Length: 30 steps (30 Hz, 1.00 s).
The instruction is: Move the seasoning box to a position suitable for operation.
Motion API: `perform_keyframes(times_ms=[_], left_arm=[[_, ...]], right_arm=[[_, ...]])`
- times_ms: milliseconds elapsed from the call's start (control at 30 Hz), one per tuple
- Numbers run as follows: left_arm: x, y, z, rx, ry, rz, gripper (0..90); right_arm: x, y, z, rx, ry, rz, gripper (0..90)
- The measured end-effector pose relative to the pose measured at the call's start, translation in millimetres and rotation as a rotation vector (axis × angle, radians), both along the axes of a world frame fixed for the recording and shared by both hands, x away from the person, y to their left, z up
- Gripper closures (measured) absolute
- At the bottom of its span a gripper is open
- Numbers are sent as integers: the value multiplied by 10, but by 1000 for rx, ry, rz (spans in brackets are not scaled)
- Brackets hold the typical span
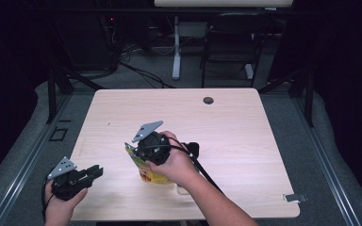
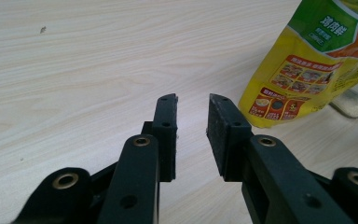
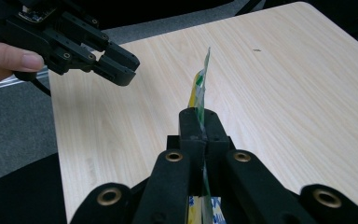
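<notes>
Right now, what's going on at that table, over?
Right gripper shut on yellow pouch top edge. Left gripper open, empty, beside it. Pouch upright on table. Nothing in the way.

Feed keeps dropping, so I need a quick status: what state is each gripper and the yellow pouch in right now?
Right gripper: shut on the yellow pouch, jaws pinching its top edge.
Yellow pouch: upright on the table, held at the top; whether sealed I cannot tell.
Left gripper: jaws apart, nothing between them, off to the side of the pouch.
Small clear packet: lying flat behind the pouch.
Table: bare light wood.
</notes>
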<state>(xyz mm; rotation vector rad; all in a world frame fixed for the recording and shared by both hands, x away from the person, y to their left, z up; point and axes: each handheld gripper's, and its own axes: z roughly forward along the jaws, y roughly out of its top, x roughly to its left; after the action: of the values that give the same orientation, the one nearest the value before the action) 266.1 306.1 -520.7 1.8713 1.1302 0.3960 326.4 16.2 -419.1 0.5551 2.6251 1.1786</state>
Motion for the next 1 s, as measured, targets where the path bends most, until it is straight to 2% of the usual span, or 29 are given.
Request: perform_keyframes(times_ms=[100,267,400,567,633,900,933,1000], left_arm=[[0,-6,-2,-1,-1,-1,732],[-2,-11,-3,2,-4,2,713],[-5,-54,-11,13,-9,-11,688],[-19,-123,-18,22,-7,-37,651],[-29,-159,-30,22,-20,-43,618],[-57,-295,-31,-18,-34,-127,569],[-60,-307,-28,-14,-28,-136,564],[-57,-330,-38,-36,-22,-155,559]], right_arm=[[-19,0,1,-10,-25,1,900],[-47,-33,5,-1,-39,-6,900],[-61,-91,28,33,-35,-7,900],[-137,-157,124,79,-50,6,900],[-171,-181,159,91,-59,11,900],[-242,-327,281,138,-88,7,900],[-245,-345,295,145,-89,6,900],[-252,-377,325,148,-95,4,900]])
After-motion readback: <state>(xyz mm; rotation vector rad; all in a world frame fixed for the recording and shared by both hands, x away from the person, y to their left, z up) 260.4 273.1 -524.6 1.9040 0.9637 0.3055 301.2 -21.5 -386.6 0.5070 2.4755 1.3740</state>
